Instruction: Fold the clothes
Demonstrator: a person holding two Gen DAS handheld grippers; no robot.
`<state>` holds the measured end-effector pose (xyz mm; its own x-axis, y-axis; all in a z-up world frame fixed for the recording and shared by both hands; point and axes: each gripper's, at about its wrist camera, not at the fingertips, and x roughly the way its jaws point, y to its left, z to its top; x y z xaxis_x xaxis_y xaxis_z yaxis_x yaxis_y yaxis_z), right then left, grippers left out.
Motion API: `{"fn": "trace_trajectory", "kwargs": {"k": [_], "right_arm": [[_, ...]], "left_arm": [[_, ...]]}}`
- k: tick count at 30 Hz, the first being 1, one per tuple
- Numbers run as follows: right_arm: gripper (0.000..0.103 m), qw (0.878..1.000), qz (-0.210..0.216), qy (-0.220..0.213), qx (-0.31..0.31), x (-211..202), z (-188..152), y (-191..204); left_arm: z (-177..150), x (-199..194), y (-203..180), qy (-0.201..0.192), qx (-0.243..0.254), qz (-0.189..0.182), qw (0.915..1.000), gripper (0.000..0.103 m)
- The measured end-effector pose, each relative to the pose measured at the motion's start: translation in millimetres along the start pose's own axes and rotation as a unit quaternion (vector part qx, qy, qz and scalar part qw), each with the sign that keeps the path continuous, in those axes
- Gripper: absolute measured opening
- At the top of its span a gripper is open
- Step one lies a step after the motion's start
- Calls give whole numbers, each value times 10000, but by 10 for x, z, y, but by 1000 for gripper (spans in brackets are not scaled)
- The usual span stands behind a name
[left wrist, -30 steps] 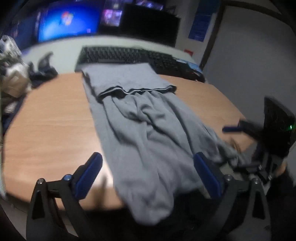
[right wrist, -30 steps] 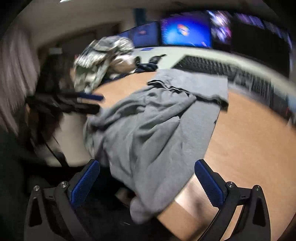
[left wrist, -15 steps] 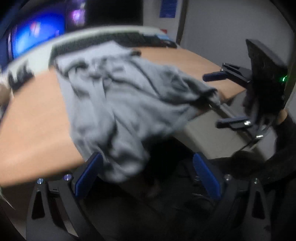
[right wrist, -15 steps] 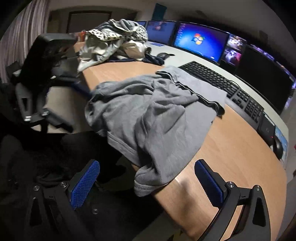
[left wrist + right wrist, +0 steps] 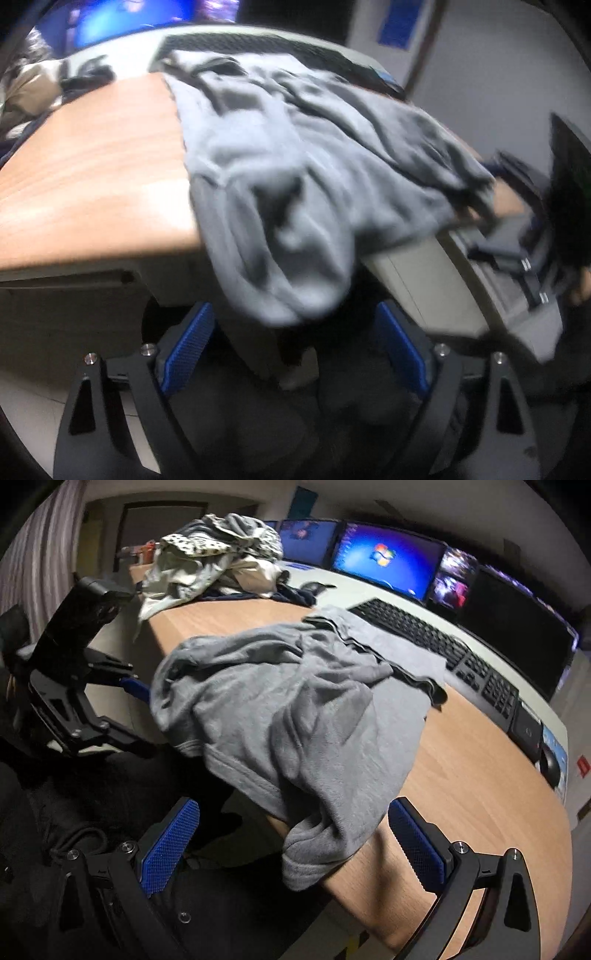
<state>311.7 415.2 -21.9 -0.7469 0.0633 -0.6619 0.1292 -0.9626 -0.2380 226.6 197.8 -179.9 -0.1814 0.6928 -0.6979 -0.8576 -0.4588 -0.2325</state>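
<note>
Here, soft rumpled grey garment (image 5: 295, 716) droops over the woodgrain table (image 5: 480, 775); left gripper (image 5: 295, 349) and right gripper (image 5: 291, 843) gape, empty.

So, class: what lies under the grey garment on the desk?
The grey garment rests on the wooden tabletop, one end hanging over the near edge. Its far end seems to overlap the keyboard. Anything beneath it is hidden.

Grey garment (image 5: 295, 709), rumpled, spread on wooden table (image 5: 480, 775); near end hangs over table's near edge, far end flat beside keyboard (image 5: 436, 642).
</note>
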Motion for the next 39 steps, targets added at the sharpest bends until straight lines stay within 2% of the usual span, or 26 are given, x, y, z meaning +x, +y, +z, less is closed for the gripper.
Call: {"fn": "trace_trajectory", "kwargs": {"k": [1,2,3,4,5,6,8,11,13,18,21,26,28,31,33,35,36,39], "right_arm": [[93,10000,11,35,88,23,4,-22],[85,9997,34,63,215,31,5,-54],[75,9995,45,12,311,5,4,-95],[66,9993,82,13,351,-14,14,-118],[45,9990,113,16,437,-35,22,-158],[31,9986,142,18,519,-54,29,-196],[20,9979,183,22,619,-65,25,-244],[16,9964,331,-27,784,-98,32,-303],[16,9943,525,-128,914,-138,55,-329],[16,9829,989,-686,1391,-353,238,-548],[16,9767,1125,-942,1566,-409,481,-771],[16,9703,1220,-1071,1792,-216,1135,-1331],[16,9751,998,-916,1757,26,1428,-1607],[16,9785,746,-550,1840,512,1824,-2046],[16,9757,689,-304,2059,890,1963,-2340],[16,9719,547,77,2289,1357,2052,-2609],[20,9693,475,314,2392,1605,2075,-2730],[23,9479,306,857,3051,2087,1991,-3031]], "left_arm": [[19,30,-28,-32,7,-63,10000,75],[35,53,-63,-52,45,-98,9999,68],[43,57,-92,-47,84,-119,9999,56],[45,52,-107,-30,89,-157,9998,25],[47,47,-121,-12,94,-194,9998,12],[50,28,-119,-15,75,-246,9997,8],[65,-53,-85,-91,-20,-356,9993,7],[109,-259,-73,-335,-172,-398,9985,6],[173,-435,-89,-601,-129,-497,9969,6],[446,-782,-123,-1057,213,-421,9933,6],[801,-919,32,-1343,159,-398,9900,6],[1739,-780,319,-1569,410,-96,9867,6],[2173,-578,473,-1516,474,17,9873,7],[2694,-110,738,-1133,400,207,9925,9],[3042,202,915,-876,350,334,9950,9],[3241,479,1103,-632,199,444,9968,9],[3314,611,1200,-512,106,495,9974,13],[3442,831,1501,-317,-429,242,9983,43]]}}
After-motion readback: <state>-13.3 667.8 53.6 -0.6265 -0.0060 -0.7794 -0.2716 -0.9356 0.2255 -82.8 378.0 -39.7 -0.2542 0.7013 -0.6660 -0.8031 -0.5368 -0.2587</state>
